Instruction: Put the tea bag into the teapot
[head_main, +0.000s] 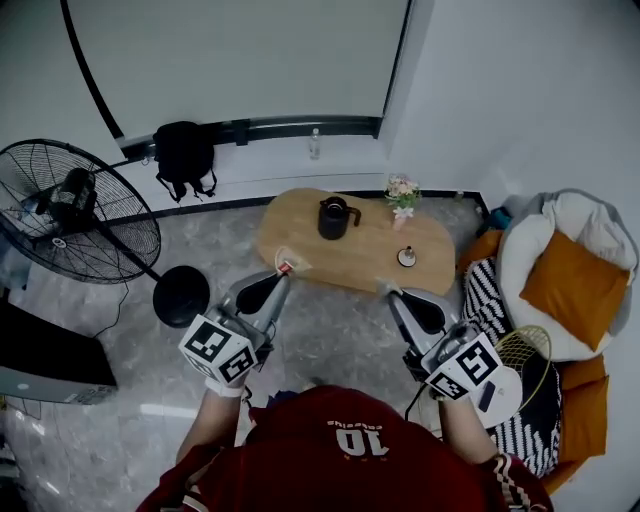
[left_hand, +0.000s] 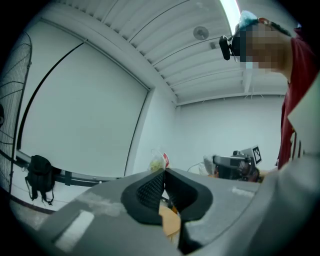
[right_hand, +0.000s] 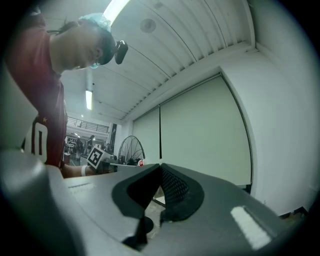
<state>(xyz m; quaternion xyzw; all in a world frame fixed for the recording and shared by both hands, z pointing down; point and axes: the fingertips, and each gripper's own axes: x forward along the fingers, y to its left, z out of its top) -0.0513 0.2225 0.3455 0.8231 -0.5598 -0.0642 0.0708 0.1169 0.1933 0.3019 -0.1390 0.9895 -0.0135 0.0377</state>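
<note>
Tea bag (head_main: 286, 267), head view: clamped at the tips of the left gripper (head_main: 281, 277), teapot (head_main: 335, 217) ahead and slightly right (well apart) on the table (head_main: 300, 240); left gripper view: same pinch; right gripper view: right gripper (right_hand: 160, 166) closed, empty.

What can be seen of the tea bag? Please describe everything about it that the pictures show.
The tea bag is a small, see-through pouch with a pale yellowish filling and a red tag on one side. It stands up just past the tips of the left tongs, which are shut on its lower part; nothing else touches it. It hangs in the air. In the head view it shows as a small white and red bit by the near left edge of the wooden table, well apart from the dark teapot.
</note>
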